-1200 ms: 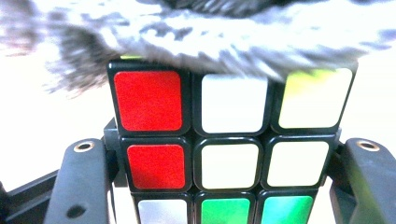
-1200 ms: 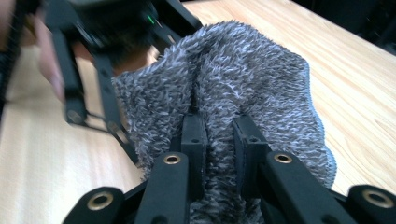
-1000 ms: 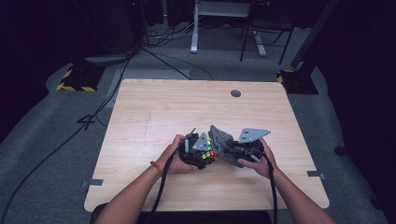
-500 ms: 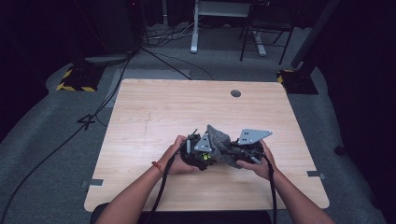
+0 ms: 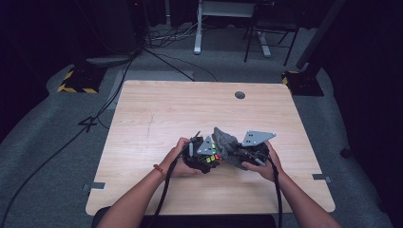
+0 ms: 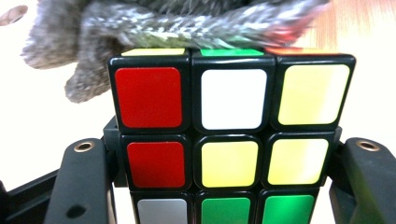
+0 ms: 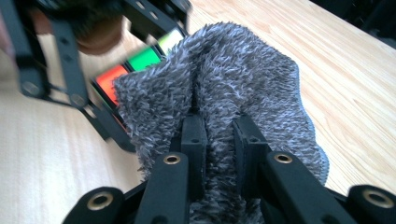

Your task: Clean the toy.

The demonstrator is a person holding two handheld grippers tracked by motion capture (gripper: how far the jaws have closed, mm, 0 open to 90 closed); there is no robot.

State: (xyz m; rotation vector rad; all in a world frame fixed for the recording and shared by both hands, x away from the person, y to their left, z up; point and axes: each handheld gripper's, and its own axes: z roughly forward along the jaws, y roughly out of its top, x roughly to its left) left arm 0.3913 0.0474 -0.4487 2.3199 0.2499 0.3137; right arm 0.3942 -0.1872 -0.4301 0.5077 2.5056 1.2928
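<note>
Left gripper view: cloth [image 6: 177, 23] lying across the top face of the puzzle cube [image 6: 229, 140].
Left gripper [image 5: 202, 154] fingers clamp the cube's sides above the tabletop [image 5: 190, 109]; right gripper [image 7: 217, 135] fingers pinch the cloth, reaching from the cube's right.

Cube [image 6: 229, 140] top under grey cloth [image 6: 177, 23]

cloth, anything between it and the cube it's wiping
Nothing visible does. The grey cloth, pinched in the right claw, lies directly on the top face of the cube, which the left claw clamps by its sides.
</note>
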